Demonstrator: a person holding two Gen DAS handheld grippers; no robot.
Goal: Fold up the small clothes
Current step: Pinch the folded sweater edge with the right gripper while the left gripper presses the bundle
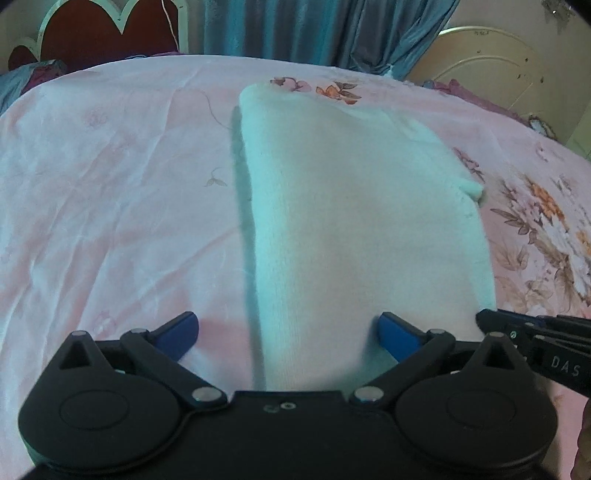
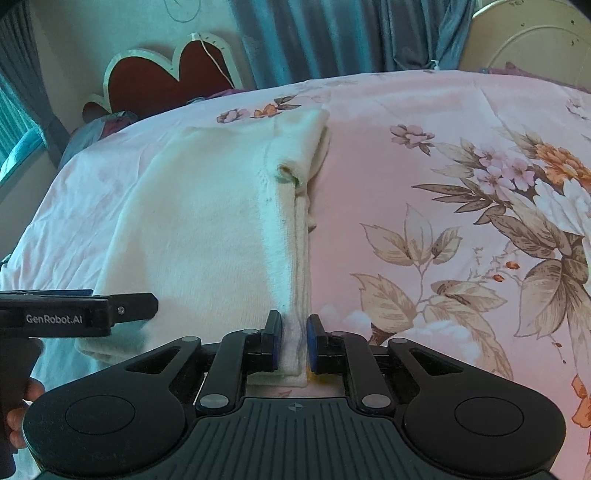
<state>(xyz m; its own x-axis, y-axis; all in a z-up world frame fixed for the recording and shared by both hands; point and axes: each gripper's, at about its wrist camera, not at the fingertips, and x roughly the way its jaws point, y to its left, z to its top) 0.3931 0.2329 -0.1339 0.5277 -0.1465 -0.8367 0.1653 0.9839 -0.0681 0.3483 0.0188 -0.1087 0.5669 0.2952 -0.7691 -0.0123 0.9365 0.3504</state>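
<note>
A small white knit garment [image 1: 343, 206] lies folded lengthwise on the pink bed sheet [image 1: 110, 184]. My left gripper [image 1: 288, 338] is open, its blue pads [image 1: 181, 334] on either side of the garment's near left edge, not gripping. My right gripper [image 2: 294, 343] is shut on the garment's [image 2: 207, 229] near right edge, where several layers stack. The right gripper shows at the right edge of the left wrist view [image 1: 535, 339]; the left gripper shows at the left of the right wrist view [image 2: 92, 310].
The floral pink sheet [image 2: 461, 221] covers the bed. A red headboard [image 2: 166, 77] and blue curtains [image 1: 314, 29] stand behind the bed. A cream bed end [image 1: 487, 59] is at the far right.
</note>
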